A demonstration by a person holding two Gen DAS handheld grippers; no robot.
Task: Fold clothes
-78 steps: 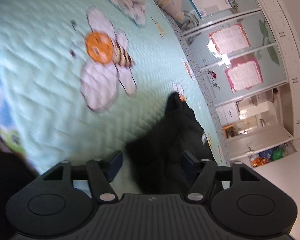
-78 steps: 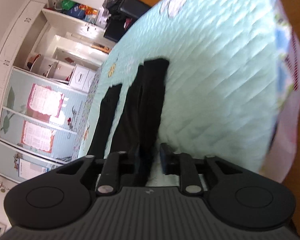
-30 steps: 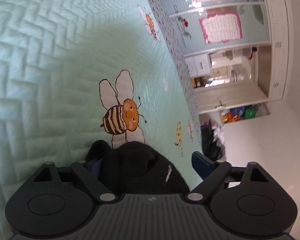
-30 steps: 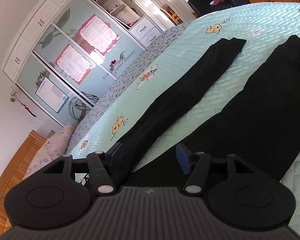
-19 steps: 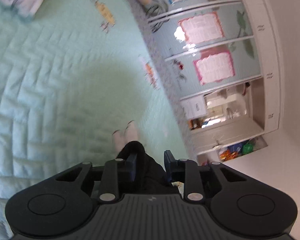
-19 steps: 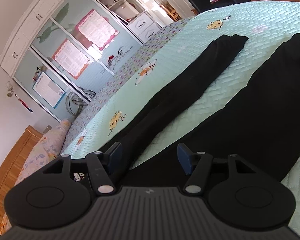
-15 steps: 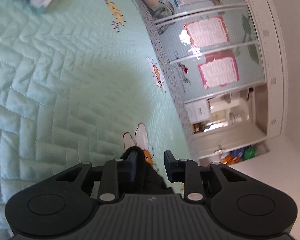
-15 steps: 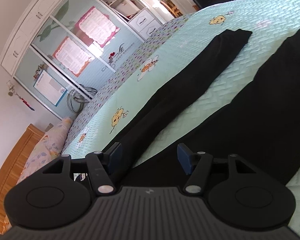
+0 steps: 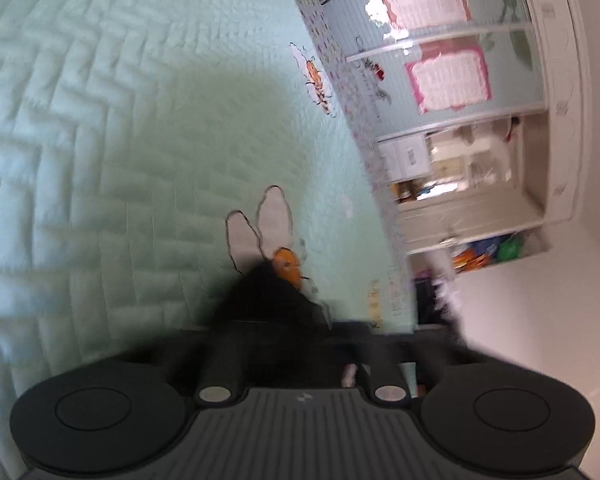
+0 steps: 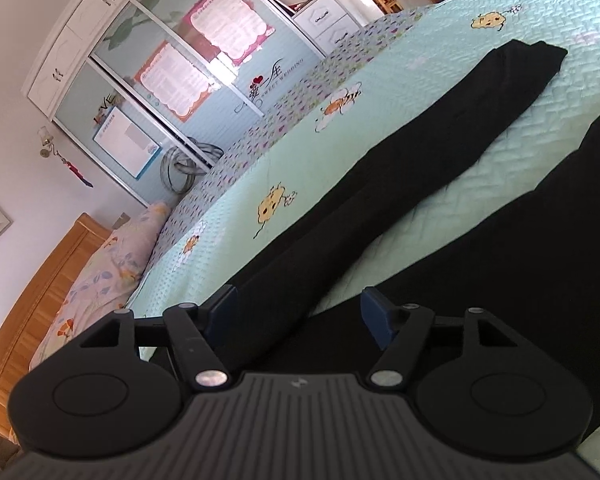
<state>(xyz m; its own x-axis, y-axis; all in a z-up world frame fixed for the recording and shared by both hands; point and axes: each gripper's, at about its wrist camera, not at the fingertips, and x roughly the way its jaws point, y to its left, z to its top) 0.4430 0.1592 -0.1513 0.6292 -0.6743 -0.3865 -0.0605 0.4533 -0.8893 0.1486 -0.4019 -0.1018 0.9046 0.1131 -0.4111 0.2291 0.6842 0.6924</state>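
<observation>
A black garment with two long legs lies flat on the mint quilted bedspread (image 10: 340, 184). One leg (image 10: 440, 152) runs away to the upper right and the wider part (image 10: 520, 260) fills the right side. My right gripper (image 10: 300, 308) hovers open just above the near end of the garment, its blue pads (image 10: 224, 308) on either side of the cloth and gripping nothing. In the blurred left wrist view, my left gripper (image 9: 288, 328) is shut on a bunched fold of the black garment (image 9: 268, 300), held over the bedspread (image 9: 100, 140).
A bee motif (image 9: 268, 232) is printed on the quilt just beyond the held cloth. A floral pillow (image 10: 112, 264) and a wooden headboard (image 10: 32, 300) lie at the left. A wardrobe with glass doors (image 10: 180, 60) stands behind the bed.
The left gripper closed on the black cloth about a second ago and has since swung with it, so the bee motif is now close ahead. The right gripper has barely moved.
</observation>
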